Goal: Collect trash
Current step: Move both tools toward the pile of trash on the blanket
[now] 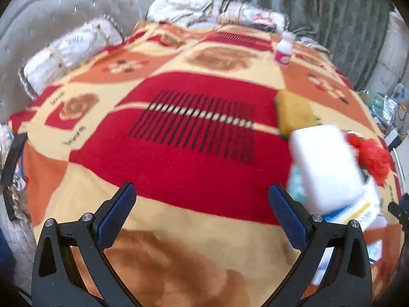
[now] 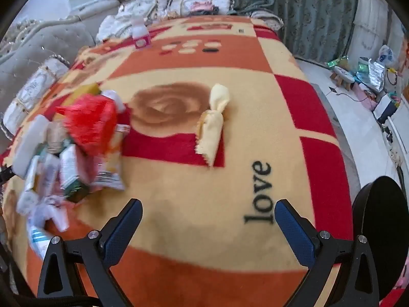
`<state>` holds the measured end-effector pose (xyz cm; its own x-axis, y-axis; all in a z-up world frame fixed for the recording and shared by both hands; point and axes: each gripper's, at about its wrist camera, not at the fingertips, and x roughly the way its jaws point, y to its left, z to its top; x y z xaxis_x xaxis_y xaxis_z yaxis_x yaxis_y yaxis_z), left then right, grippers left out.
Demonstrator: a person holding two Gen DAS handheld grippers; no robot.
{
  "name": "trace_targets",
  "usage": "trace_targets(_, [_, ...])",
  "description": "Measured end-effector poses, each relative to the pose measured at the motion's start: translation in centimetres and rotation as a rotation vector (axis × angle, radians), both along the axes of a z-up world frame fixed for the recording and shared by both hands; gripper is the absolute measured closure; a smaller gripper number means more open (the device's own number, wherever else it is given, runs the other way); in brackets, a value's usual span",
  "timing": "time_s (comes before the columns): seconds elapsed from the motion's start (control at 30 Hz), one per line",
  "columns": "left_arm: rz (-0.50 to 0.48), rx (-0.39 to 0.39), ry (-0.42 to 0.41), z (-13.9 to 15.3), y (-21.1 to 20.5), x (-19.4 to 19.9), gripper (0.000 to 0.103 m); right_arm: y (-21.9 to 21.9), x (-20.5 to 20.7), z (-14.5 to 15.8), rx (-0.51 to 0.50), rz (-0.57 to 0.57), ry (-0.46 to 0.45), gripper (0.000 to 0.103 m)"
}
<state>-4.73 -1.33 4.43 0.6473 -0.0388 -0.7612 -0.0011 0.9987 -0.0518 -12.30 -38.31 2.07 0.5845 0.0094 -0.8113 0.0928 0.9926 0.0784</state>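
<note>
A heap of trash lies on a patterned bed blanket (image 1: 194, 133): a white foam block (image 1: 327, 166), a yellow sponge (image 1: 294, 113), a red mesh bundle (image 1: 373, 153) and paper boxes (image 1: 358, 212). My left gripper (image 1: 202, 204) stands open over bare blanket, left of that heap. In the right wrist view the red bundle (image 2: 89, 125), cartons (image 2: 71, 171) and wrappers (image 2: 107, 176) lie at the left, and a pale yellow twisted wrapper (image 2: 212, 125) lies alone ahead. My right gripper (image 2: 208, 220) is open with nothing between its fingers. A small pink-labelled bottle (image 1: 283, 48) (image 2: 140, 35) stands far back.
Rolled pillows (image 1: 69, 53) and bedding (image 2: 194, 5) line the headboard side. Green curtains (image 2: 294, 2) hang behind. The bed's right edge drops to a floor with bags and a small stool (image 2: 342, 74). A black round object (image 2: 381, 235) sits at the lower right.
</note>
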Motion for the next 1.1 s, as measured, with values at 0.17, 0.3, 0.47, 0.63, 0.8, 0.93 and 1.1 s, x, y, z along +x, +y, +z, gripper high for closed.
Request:
trace_targets(0.17, [-0.056, -0.050, -0.054, 2.3, -2.1, -2.3, 0.001, 1.6, -1.5, 3.3, -0.006, 0.005, -0.104, 0.000])
trace_targets(0.3, [-0.091, -0.080, -0.098, 3.9, -3.8, -3.9, 0.001, 2.8, -2.1, 5.8, -0.033, 0.025, -0.166, 0.000])
trace_targets(0.47, [-0.136, -0.098, -0.158, 5.8, -5.6, -5.6, 0.001, 3.5, -3.3, 8.3, -0.002, 0.027, -0.250, 0.000])
trace_targets(0.63, [-0.148, -0.112, -0.183, 6.8, -6.7, -6.4, 0.001, 4.1, -4.7, 9.6, -0.033, 0.026, -0.300, 0.000])
trace_targets(0.8, [-0.154, -0.116, -0.193, 7.1, -7.3, -6.8, 0.001, 4.6, -5.3, 10.0, -0.056, 0.029, -0.326, 0.000])
trace_targets(0.93, [-0.150, -0.095, -0.218, 7.5, -7.6, -7.1, 0.001, 4.9, -5.5, 10.3, -0.068, 0.040, -0.336, 0.000])
trace_targets(1.1, [-0.151, -0.091, -0.242, 8.1, -7.8, -7.6, 0.001, 5.2, -5.7, 10.8, -0.071, 0.038, -0.353, 0.000])
